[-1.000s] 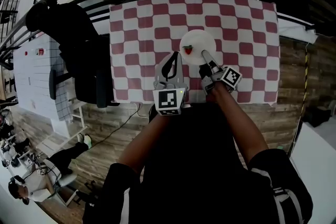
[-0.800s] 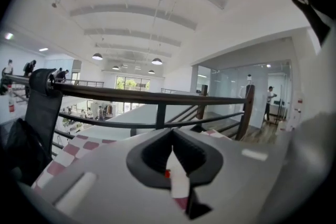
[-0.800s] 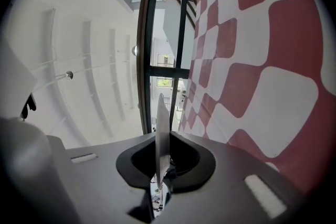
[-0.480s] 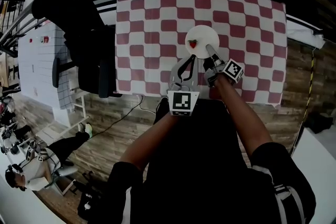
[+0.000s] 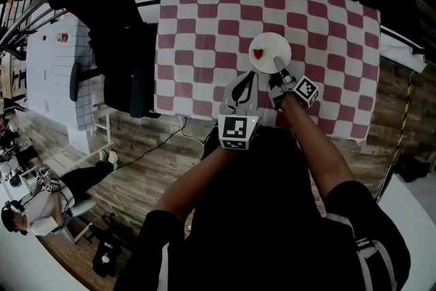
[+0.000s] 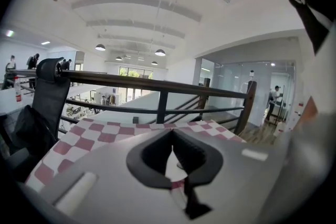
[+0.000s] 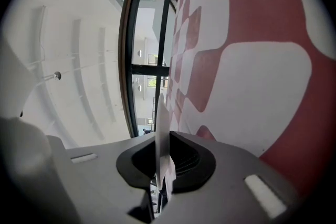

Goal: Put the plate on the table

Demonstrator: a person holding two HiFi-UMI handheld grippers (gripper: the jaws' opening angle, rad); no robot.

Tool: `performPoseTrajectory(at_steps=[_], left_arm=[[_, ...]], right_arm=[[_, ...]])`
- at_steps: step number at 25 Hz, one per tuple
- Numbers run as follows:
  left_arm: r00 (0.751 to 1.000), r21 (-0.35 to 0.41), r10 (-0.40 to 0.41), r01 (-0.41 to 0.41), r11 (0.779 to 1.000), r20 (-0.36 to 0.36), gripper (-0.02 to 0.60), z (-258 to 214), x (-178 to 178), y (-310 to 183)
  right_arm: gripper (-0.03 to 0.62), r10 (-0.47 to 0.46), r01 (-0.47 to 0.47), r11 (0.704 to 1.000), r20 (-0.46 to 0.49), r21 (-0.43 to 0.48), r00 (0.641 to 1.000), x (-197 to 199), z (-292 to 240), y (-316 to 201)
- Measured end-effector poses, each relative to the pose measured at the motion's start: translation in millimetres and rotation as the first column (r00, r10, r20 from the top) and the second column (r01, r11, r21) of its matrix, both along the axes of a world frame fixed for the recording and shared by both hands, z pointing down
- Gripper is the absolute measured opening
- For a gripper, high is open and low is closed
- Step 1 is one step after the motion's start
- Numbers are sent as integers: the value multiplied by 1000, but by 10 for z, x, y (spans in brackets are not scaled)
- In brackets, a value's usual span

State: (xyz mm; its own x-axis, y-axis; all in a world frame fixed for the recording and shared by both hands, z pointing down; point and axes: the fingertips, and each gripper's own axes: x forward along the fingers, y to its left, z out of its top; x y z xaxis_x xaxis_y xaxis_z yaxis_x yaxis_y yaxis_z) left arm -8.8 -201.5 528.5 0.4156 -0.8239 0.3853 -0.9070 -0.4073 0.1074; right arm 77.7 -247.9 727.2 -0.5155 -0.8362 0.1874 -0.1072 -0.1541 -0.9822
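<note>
Head view: plate (image 5: 270, 51) near middle of checked worktop (image 5: 197, 31), small red thing (image 5: 259, 53) on it. At plate's 5 o'clock, right gripper (image 5: 278, 65) pinches rim, likely to hold plate level for set-down. At 7 o'clock, left gripper (image 5: 240, 86) pressed together, empty, clear of landing spot.

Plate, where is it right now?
In the head view, the plate is right of centre over the checkered tablecloth, its near rim pinched in the right claw.
</note>
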Motion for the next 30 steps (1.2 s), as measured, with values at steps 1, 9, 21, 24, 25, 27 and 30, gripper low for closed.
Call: performPoseTrajectory(at_steps=[1,9,21,24,25,27,30], left_arm=[[1000,-6,-5,5,1000,-7,9,-5,-14,-4],[1000,-14,4,-4,1000,3,9,2,-43,-21],[999,-21,44,-44,999,23,9,63,61,-121],[998,-39,54,-53,998,24,9,111,84,-130],[998,-41,57,-56,998,22,9,120,94,-138],[998,-42,64,-63,997,22,9,130,107,-148],[997,-38,69,-68,997,24,9,100,113,-164]], right_arm=[[17,5,-5,1000,5,-9,1000,1,37,-1],[17,50,-52,998,-64,-42,997,-6,130,-8],[17,105,-122,984,-123,-134,987,25,236,-26],[18,103,-120,982,-118,-148,988,35,250,-29],[21,103,-120,981,-116,-154,988,44,255,-25],[43,101,-120,978,-115,-173,988,63,263,0],[89,87,-115,970,-137,-213,987,84,270,59]])
